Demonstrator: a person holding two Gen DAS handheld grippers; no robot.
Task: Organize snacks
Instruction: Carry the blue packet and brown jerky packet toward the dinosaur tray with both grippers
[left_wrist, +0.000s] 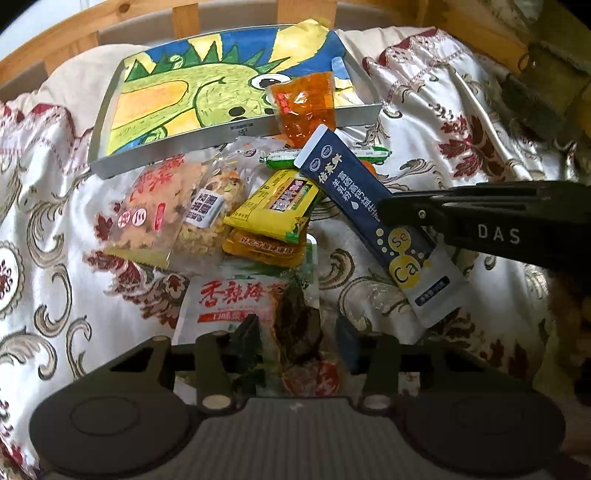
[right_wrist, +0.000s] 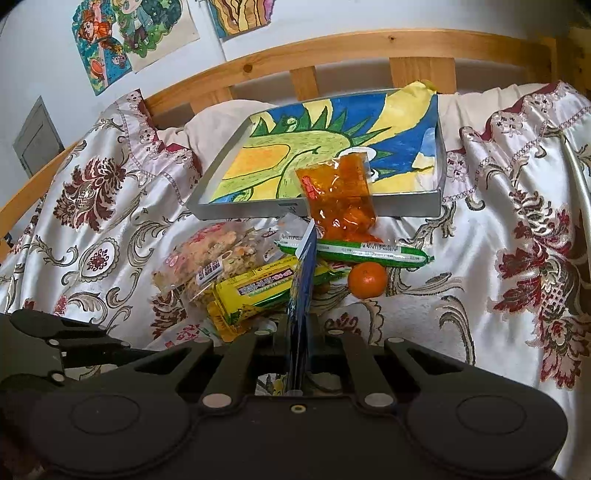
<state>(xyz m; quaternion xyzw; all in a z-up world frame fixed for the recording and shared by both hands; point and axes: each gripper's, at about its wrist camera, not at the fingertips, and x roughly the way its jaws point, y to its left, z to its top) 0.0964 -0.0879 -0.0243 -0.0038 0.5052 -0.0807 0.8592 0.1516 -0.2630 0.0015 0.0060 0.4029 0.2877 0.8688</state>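
Hidden/cut off: the tangerine (right_wrist: 367, 279) shows whole only in the right wrist view; in the left wrist view just an orange sliver peeks from behind the navy sachet (left_wrist: 373, 221). Right claw (right_wrist: 297, 354) is clamped on that sachet, seen edge-on at frame centre. Left claw (left_wrist: 295, 332) sits around the white seaweed pack (left_wrist: 243, 299) at lower centre; pad contact unclear. Snack pile lies on the bed's floral cover (left_wrist: 55, 240), below the tray (left_wrist: 236, 129). Count: 1 orange jelly bag (right_wrist: 338, 192) across the tray's rim, 1 green sausage stick (right_wrist: 354, 253), 2 yellow bars (left_wrist: 275, 201).
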